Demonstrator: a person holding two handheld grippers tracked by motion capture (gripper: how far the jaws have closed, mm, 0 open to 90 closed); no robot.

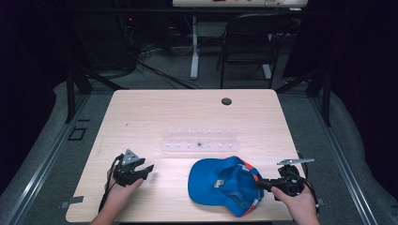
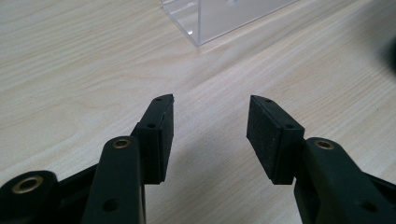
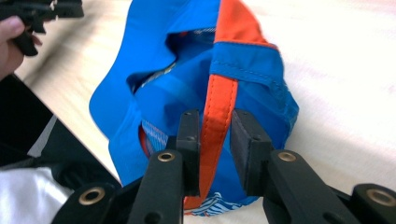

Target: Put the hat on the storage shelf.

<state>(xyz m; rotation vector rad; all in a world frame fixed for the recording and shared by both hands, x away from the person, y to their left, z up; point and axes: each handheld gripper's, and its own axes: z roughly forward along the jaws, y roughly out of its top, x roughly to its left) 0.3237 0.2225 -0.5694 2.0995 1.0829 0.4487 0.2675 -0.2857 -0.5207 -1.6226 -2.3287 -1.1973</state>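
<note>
A blue cap (image 1: 211, 180) with an orange strap (image 3: 219, 93) lies upside down on the wooden table (image 1: 187, 112), near the front right. My right gripper (image 1: 259, 183) reaches into its right side. In the right gripper view the jaws of my right gripper (image 3: 215, 114) stand close on either side of the orange strap, pads against it. My left gripper (image 1: 149, 171) rests low over the bare table at the front left, well apart from the cap. Its jaws (image 2: 210, 100) stand wide with only wood between them.
A clear plastic rack (image 1: 199, 140) with small white pegs lies across the table's middle, behind the cap; its corner (image 2: 219, 18) sits ahead of the left jaws. A dark cable hole (image 1: 226, 101) marks the far side. A chair (image 1: 248, 42) and desk legs stand beyond.
</note>
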